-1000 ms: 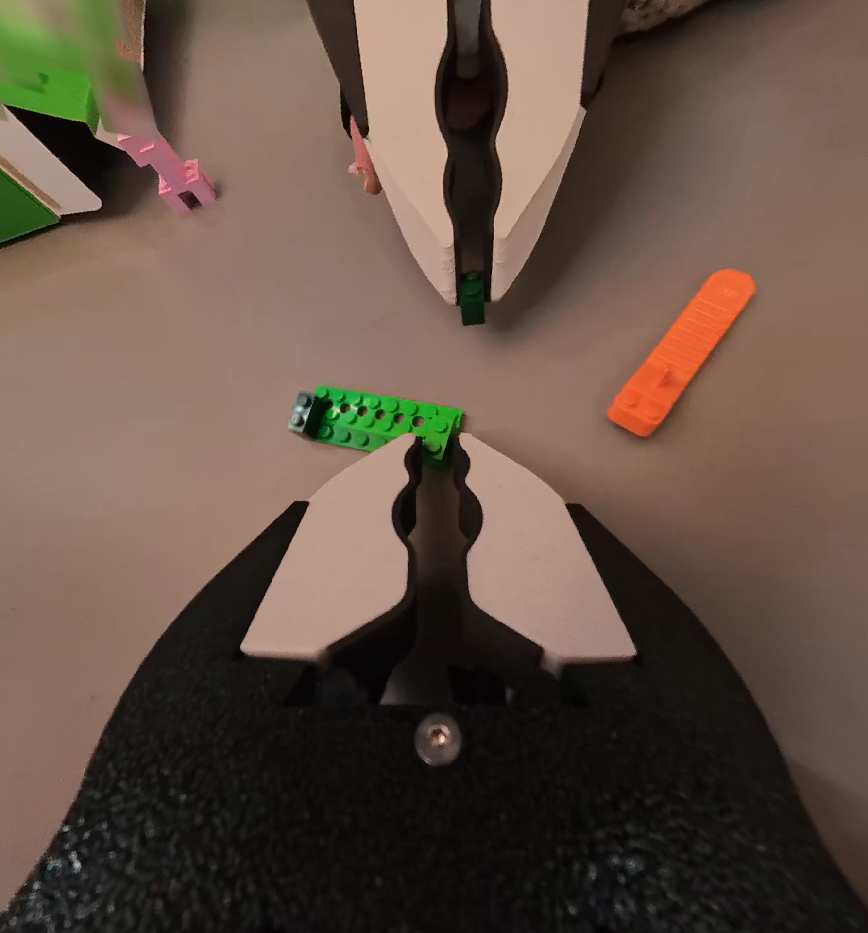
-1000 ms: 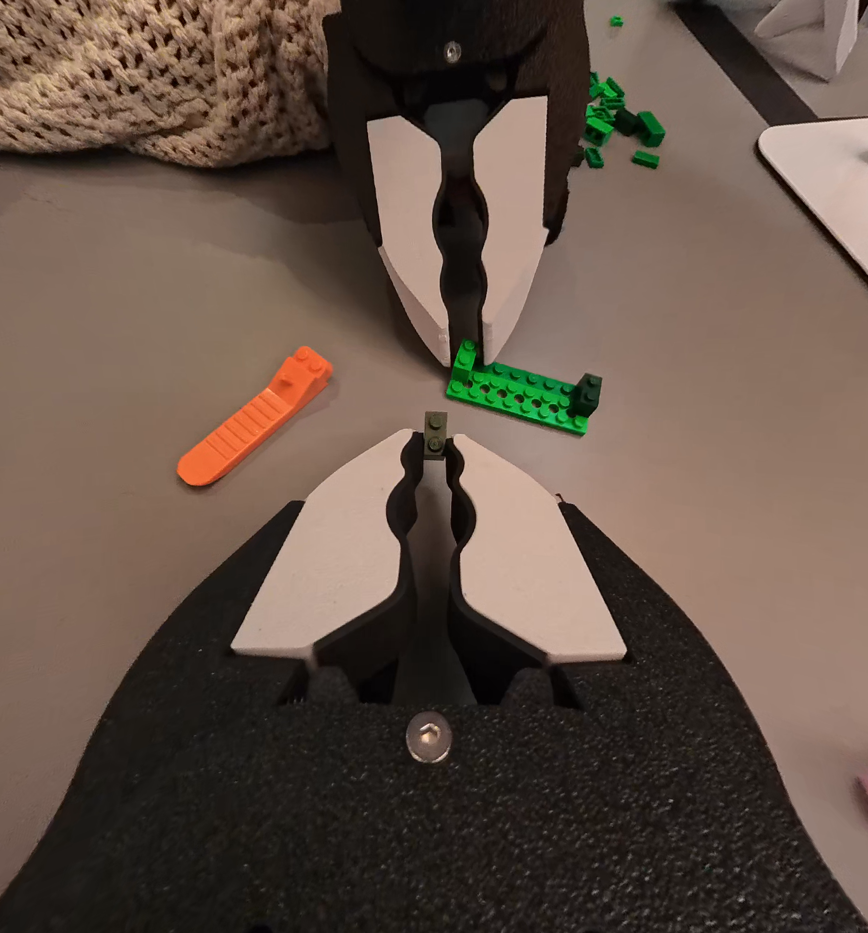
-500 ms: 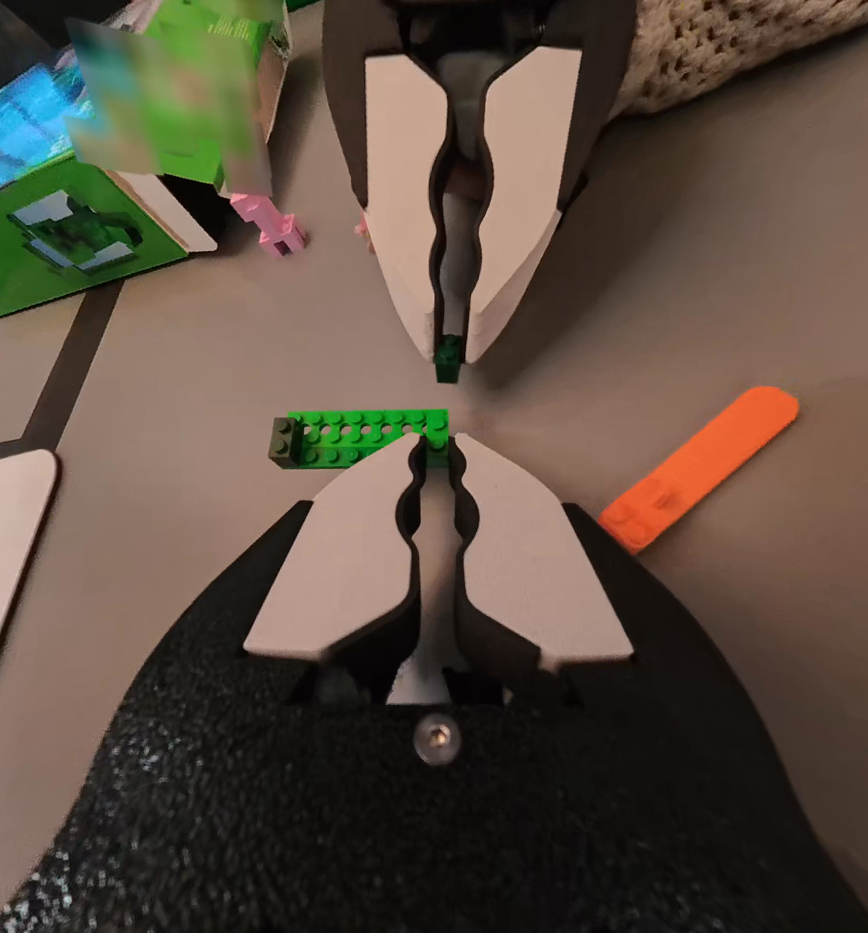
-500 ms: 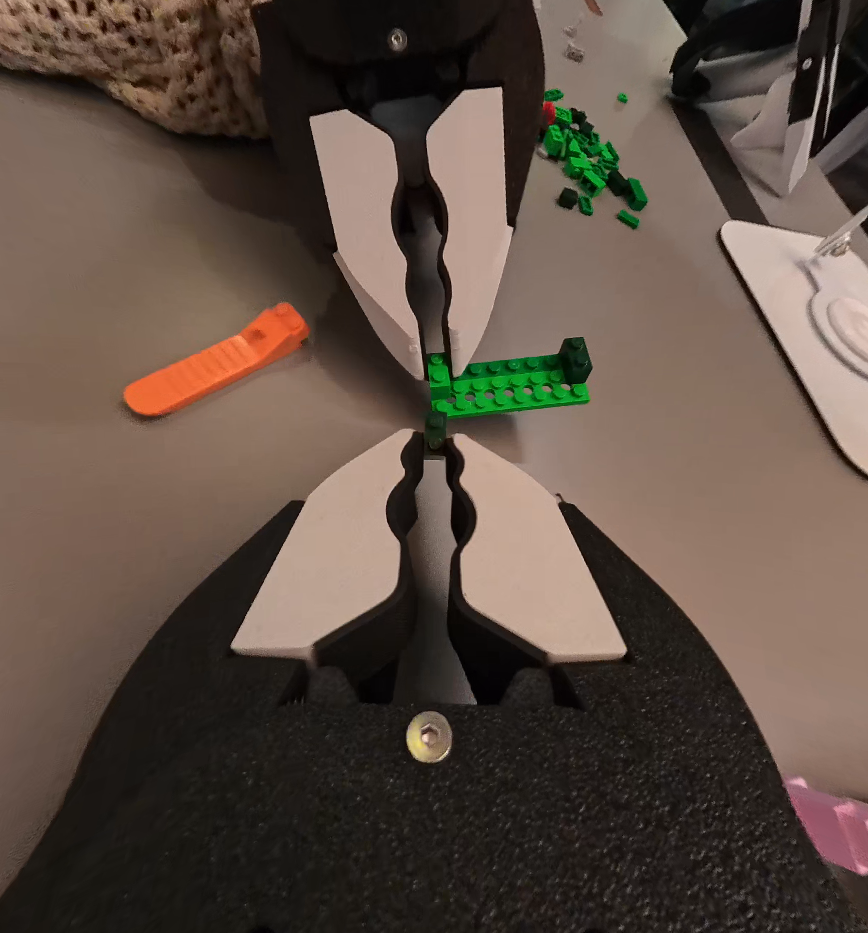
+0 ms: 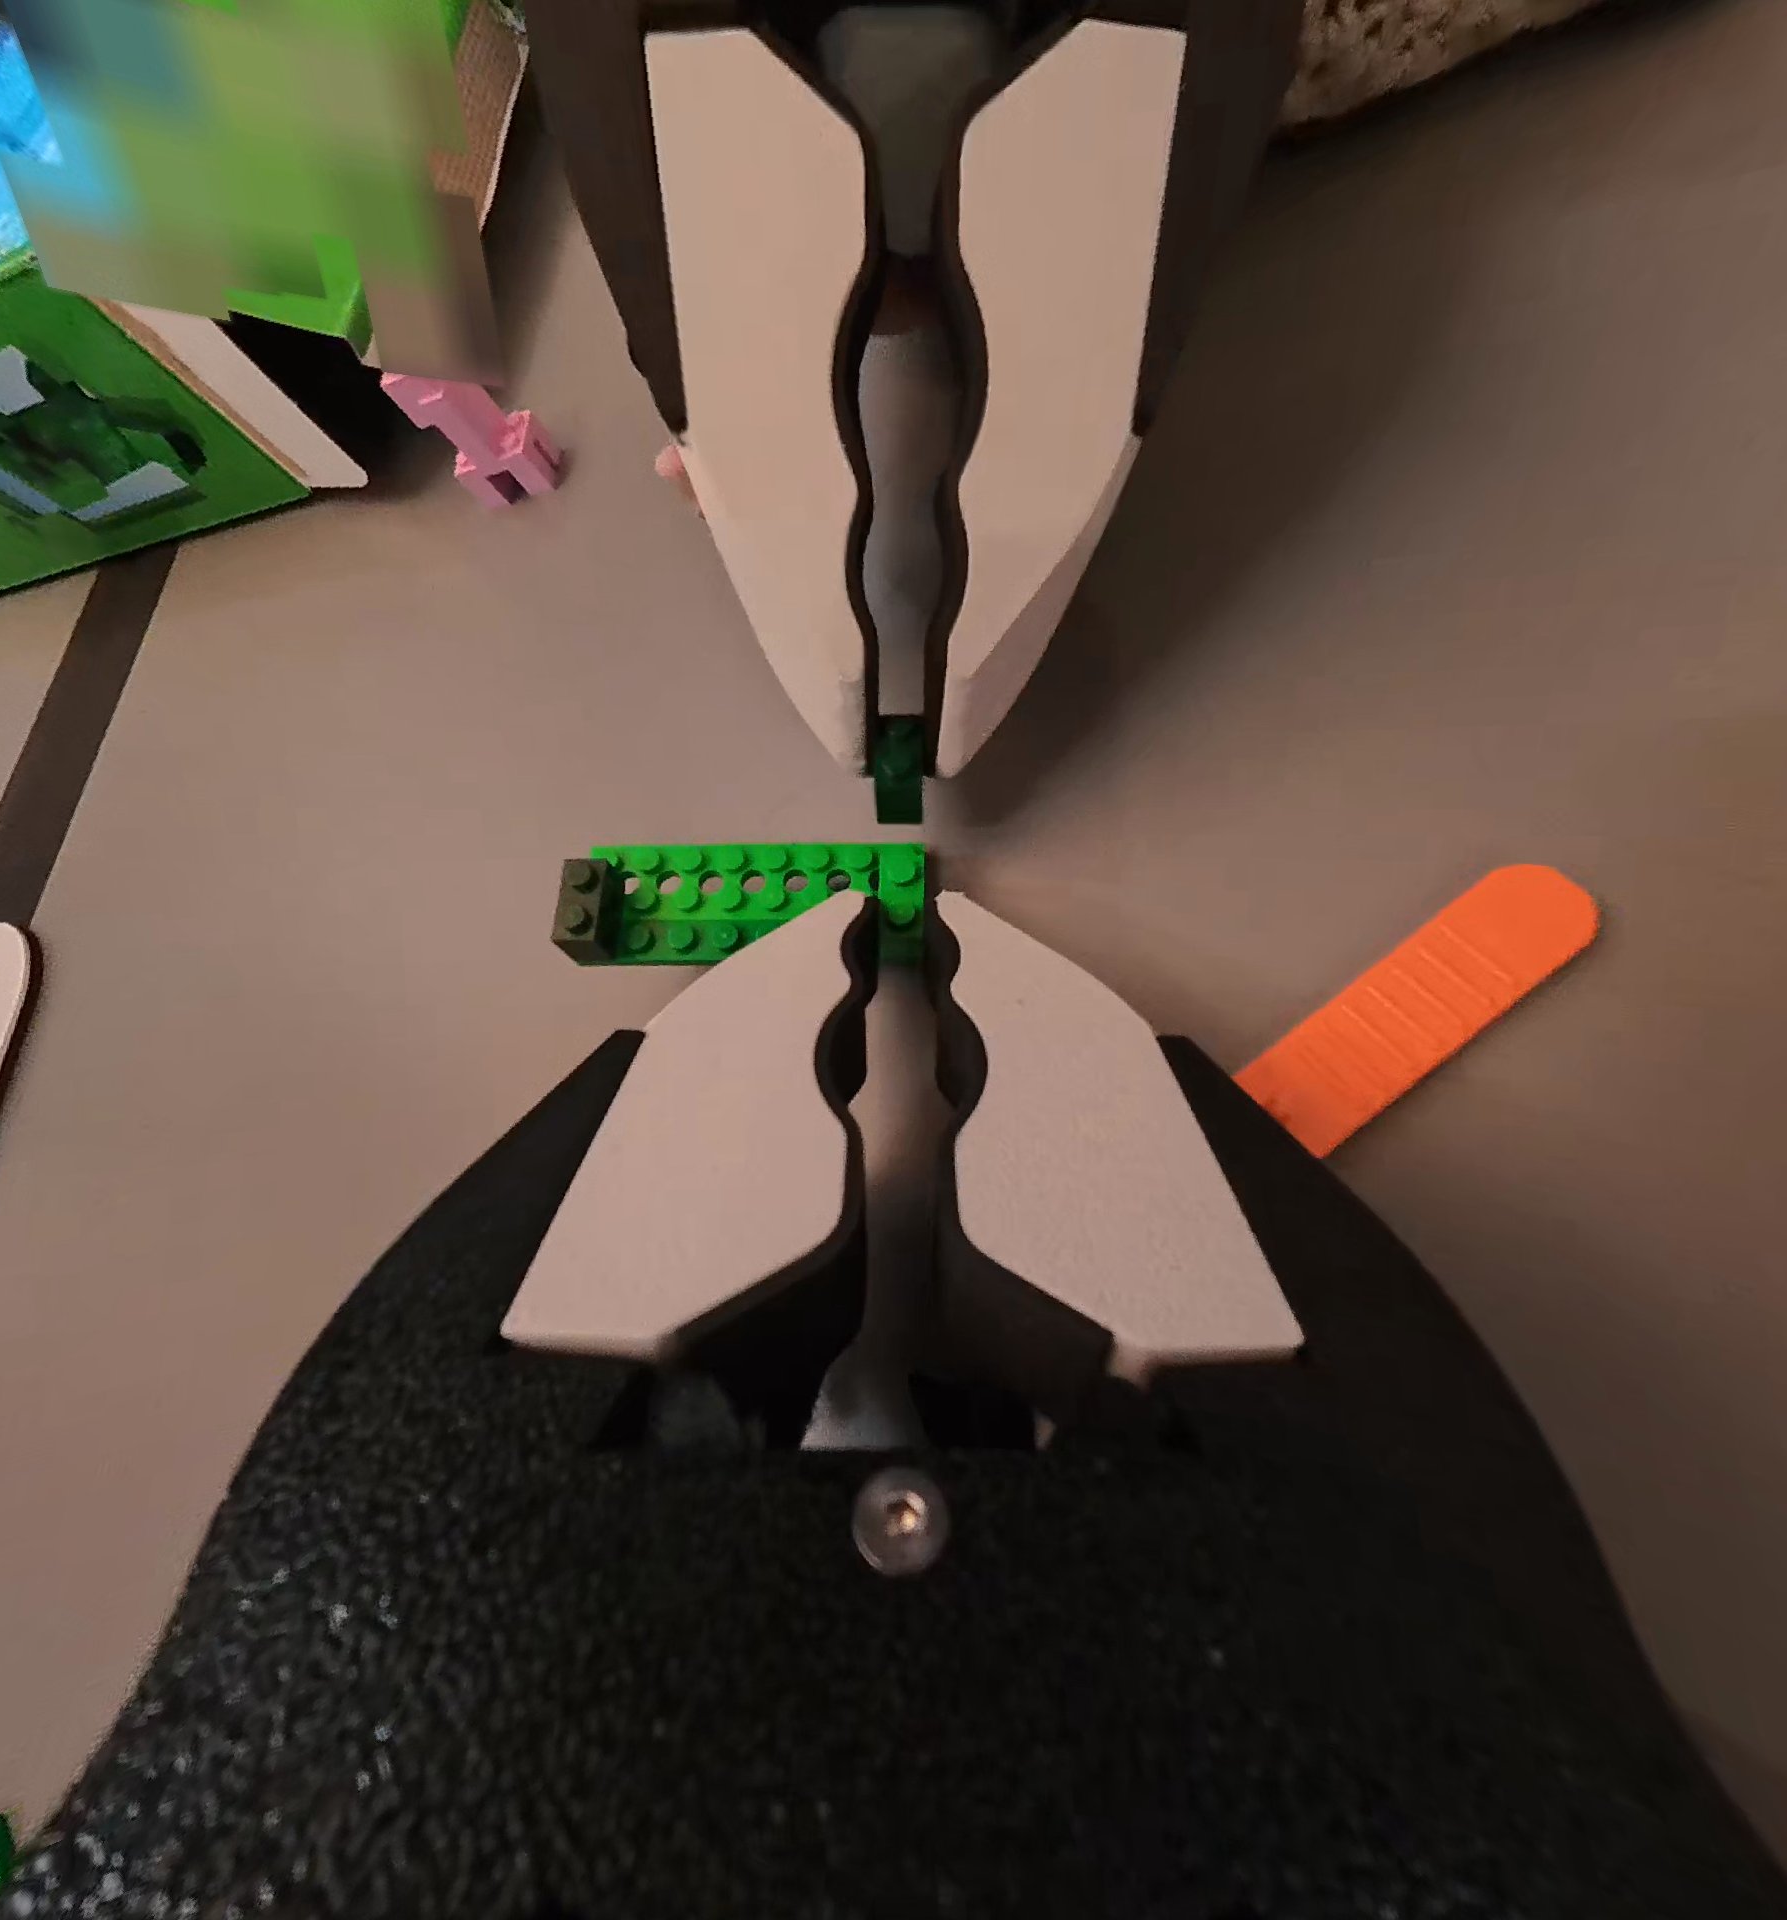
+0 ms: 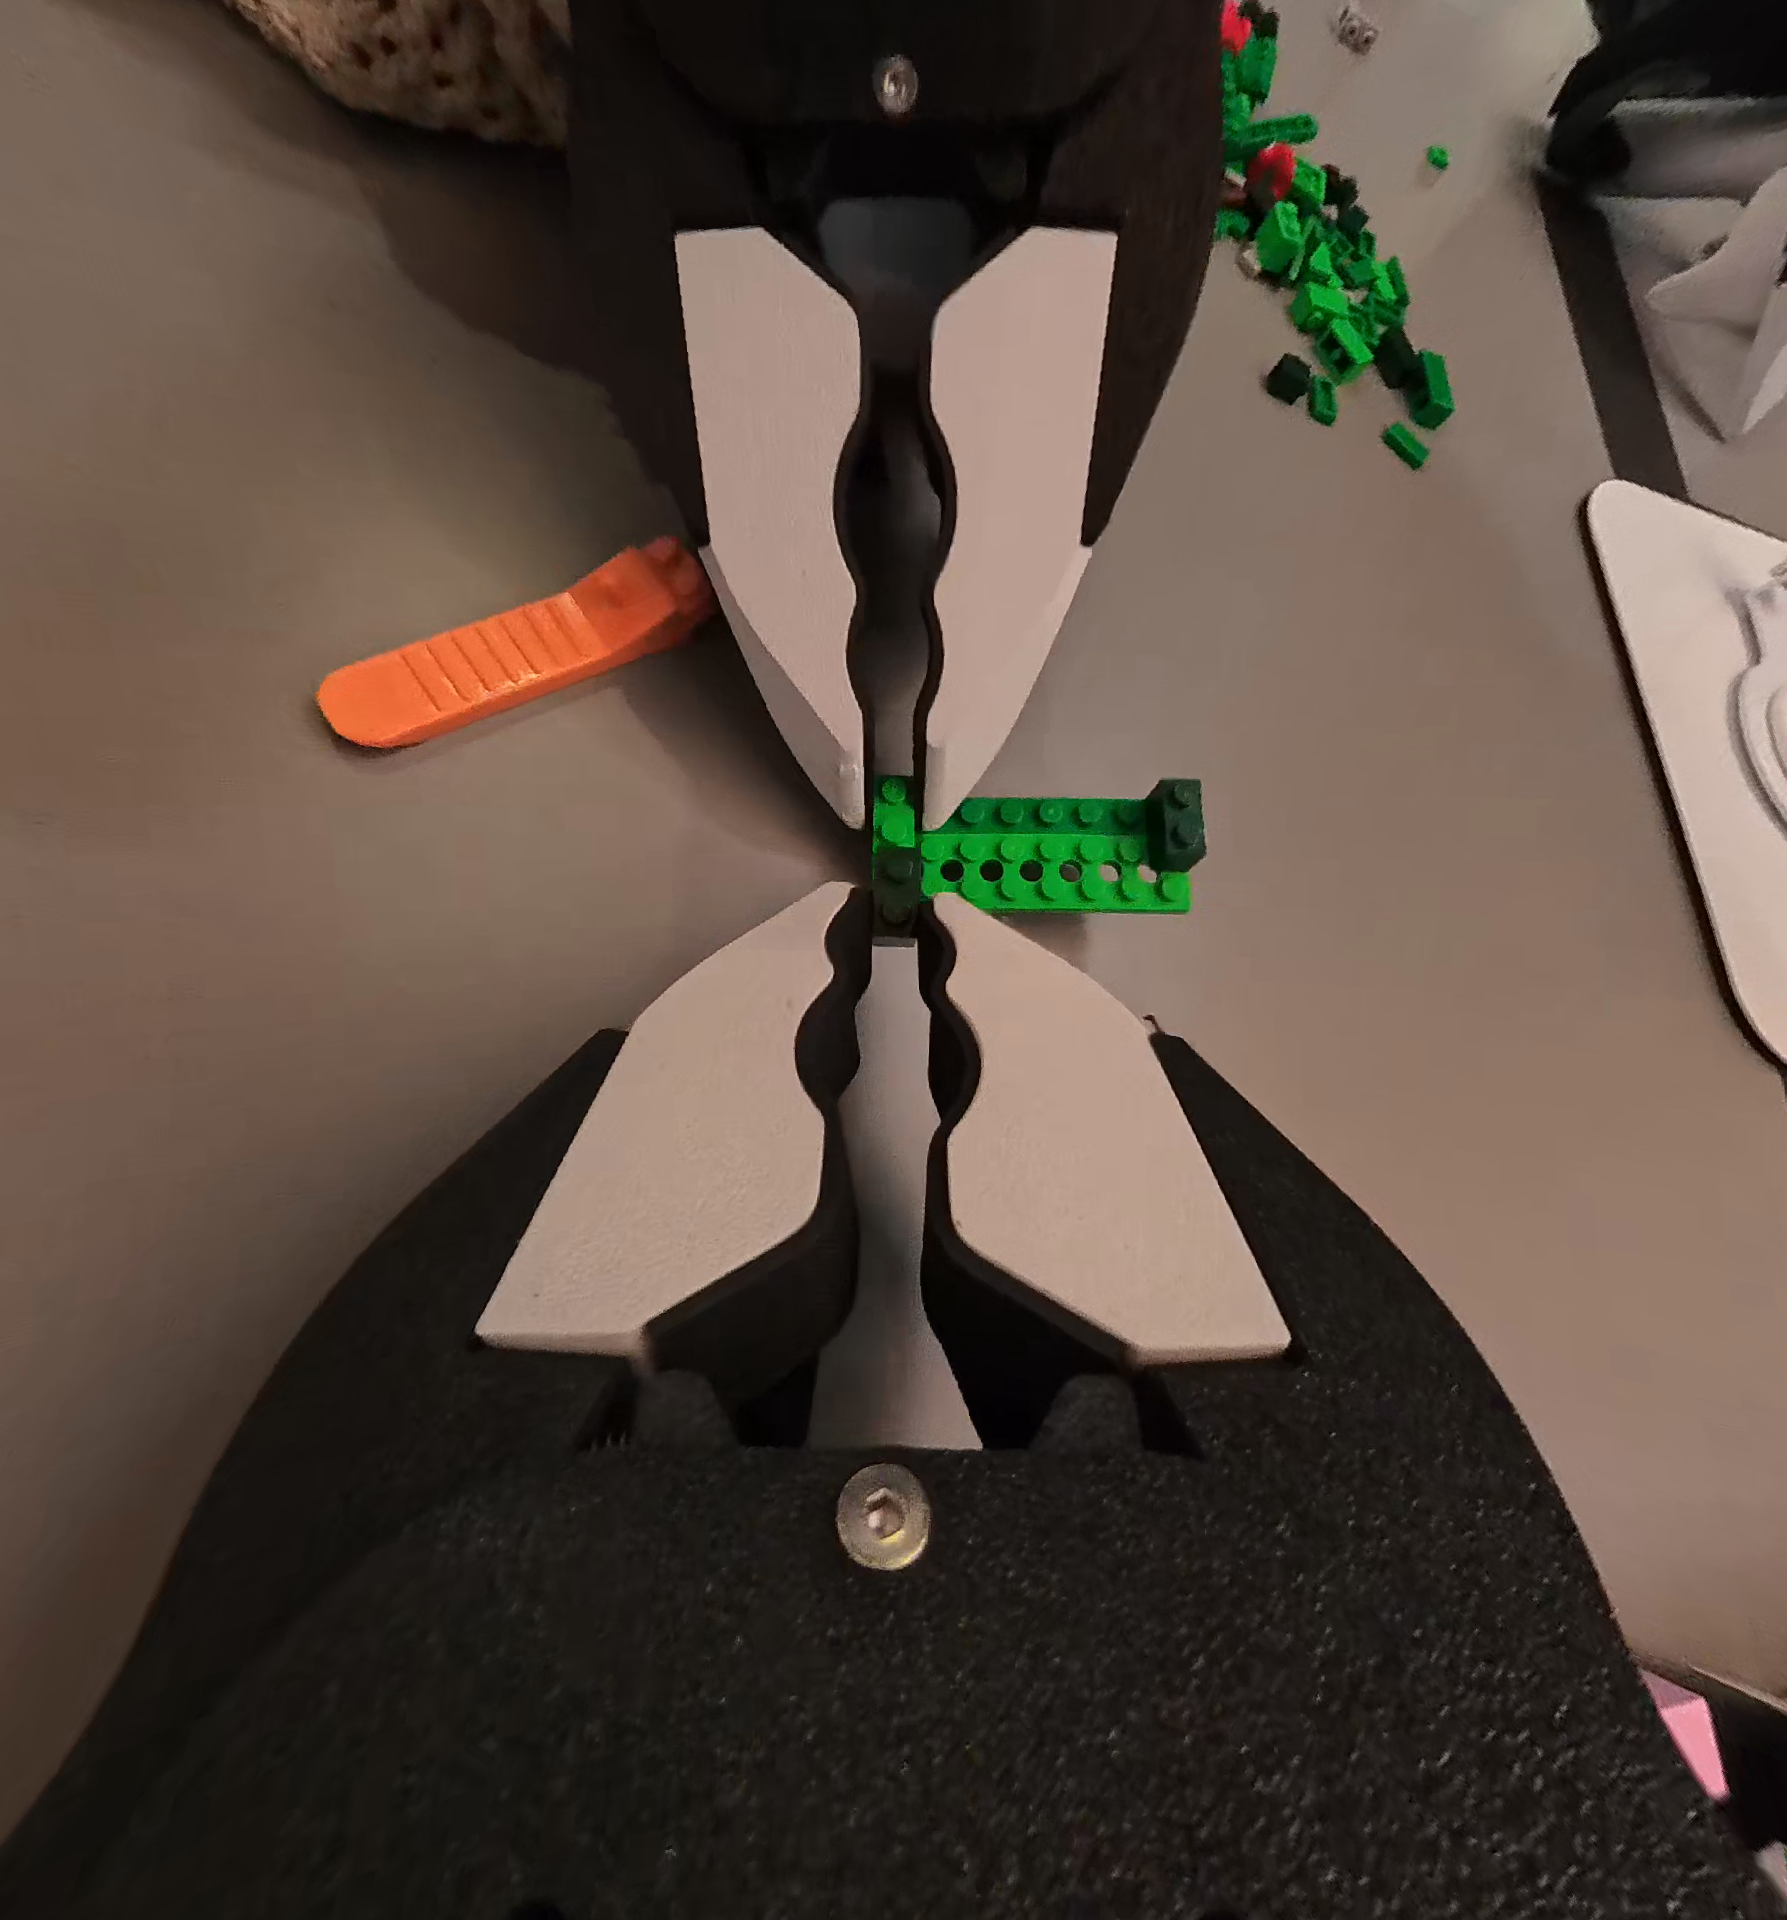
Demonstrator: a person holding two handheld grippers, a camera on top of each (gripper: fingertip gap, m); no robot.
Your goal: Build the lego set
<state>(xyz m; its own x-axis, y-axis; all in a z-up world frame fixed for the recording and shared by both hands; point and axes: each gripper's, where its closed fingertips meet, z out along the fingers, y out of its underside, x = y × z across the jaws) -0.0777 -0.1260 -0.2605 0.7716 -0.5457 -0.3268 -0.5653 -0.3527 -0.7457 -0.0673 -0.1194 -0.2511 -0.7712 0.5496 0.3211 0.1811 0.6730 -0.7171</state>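
1. The left gripper (image 5: 901, 914) is clenched on one end of a bright green plate (image 5: 754, 902), its fingertips (image 5: 816, 935) pinching the raised green brick at that end. The plate lies flat on the grey desk (image 5: 1388, 520).
2. The right gripper (image 6: 894, 914) faces it nose to nose and is clenched on a small dark green brick (image 6: 894, 883), which sticks out past its tips. In the right wrist view the brick sits over the held end of the plate; in the left wrist view it (image 5: 897, 769) hangs just beyond the plate's far edge with a thin gap showing. Whether it touches the plate cannot be told.
3. Another dark green brick (image 6: 1180, 826) stands on the plate's opposite end.
4. An orange brick separator (image 6: 515, 660) lies flat on the desk near the grippers, on the side away from the plate's free end.
5. A heap of loose green pieces (image 6: 1325, 281), with a little red among them, lies farther off behind the left gripper.
6. A white mat (image 6: 1699, 727) lies at the desk edge beyond the plate's free end.
7. A pink piece (image 5: 489, 436) sits beside a green box (image 5: 89, 468) behind the right gripper.
8. A knitted cloth (image 6: 432, 62) lies at the far edge.
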